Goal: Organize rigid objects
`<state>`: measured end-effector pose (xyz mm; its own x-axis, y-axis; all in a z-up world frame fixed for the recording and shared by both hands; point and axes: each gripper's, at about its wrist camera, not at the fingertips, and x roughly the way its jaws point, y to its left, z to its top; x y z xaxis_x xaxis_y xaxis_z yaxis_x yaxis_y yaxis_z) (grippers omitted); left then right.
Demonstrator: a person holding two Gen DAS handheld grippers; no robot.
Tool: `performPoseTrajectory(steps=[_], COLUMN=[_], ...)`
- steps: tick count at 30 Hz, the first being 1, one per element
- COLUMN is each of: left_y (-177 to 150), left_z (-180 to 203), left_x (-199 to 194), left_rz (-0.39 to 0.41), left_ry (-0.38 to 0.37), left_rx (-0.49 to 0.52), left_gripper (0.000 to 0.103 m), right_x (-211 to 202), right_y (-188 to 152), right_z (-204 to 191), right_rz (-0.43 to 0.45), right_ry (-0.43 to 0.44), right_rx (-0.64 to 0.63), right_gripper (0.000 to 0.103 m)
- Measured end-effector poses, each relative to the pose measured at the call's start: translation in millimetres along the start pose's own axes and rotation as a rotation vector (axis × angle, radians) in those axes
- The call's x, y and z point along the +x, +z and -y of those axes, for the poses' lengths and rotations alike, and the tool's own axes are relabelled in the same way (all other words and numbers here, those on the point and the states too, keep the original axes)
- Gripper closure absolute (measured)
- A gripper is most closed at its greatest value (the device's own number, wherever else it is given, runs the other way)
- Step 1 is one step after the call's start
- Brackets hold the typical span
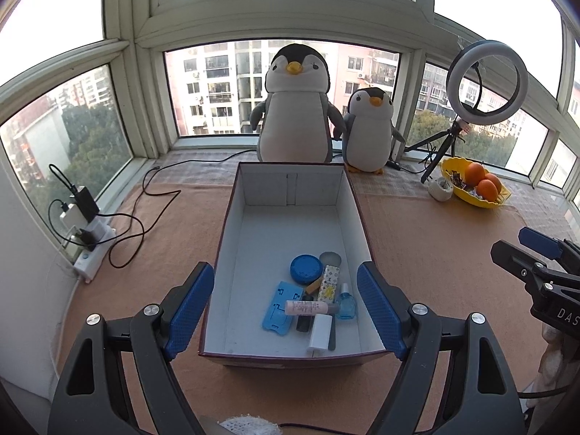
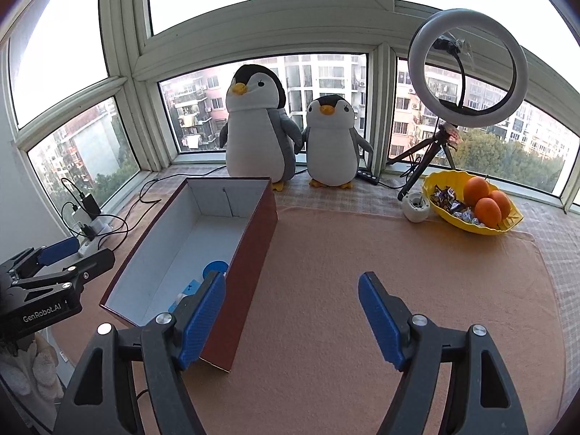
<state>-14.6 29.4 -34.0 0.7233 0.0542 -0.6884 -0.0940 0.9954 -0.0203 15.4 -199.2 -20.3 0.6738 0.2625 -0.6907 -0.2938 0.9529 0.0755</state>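
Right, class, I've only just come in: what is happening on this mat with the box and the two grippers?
A person holds two grippers, both with jaws open and holding nothing. The left gripper hovers over the near end of the open box, where small items lie piled, among them a blue round tin and a pink tube. The right gripper hangs over bare mat beside the box.

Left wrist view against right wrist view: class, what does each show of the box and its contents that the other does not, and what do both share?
Only the left wrist view shows the pile inside the box: pink tube, small blue bottle, white charger, patterned case.

Only the right wrist view shows the box's dark red outer side wall.

Both show the round blue lid, the two penguins, the yellow fruit bowl and both hand-held grippers open.
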Motion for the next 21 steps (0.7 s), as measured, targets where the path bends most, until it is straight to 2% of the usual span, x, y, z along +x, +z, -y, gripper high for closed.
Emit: performPoseTrajectory(steps=[21], left_y=[1.0], left_z=[2.0], left_x=[2.2], left_rz=[-0.01], left_ry=[0.001], left_rx=[0.015], left_gripper=[0.022], right_x=[5.0], right_y=[-0.1], right_z=[-0.9], right_rz=[-0.013], right_ry=[0.007], right_rx=[0.003], right_gripper=[0.031])
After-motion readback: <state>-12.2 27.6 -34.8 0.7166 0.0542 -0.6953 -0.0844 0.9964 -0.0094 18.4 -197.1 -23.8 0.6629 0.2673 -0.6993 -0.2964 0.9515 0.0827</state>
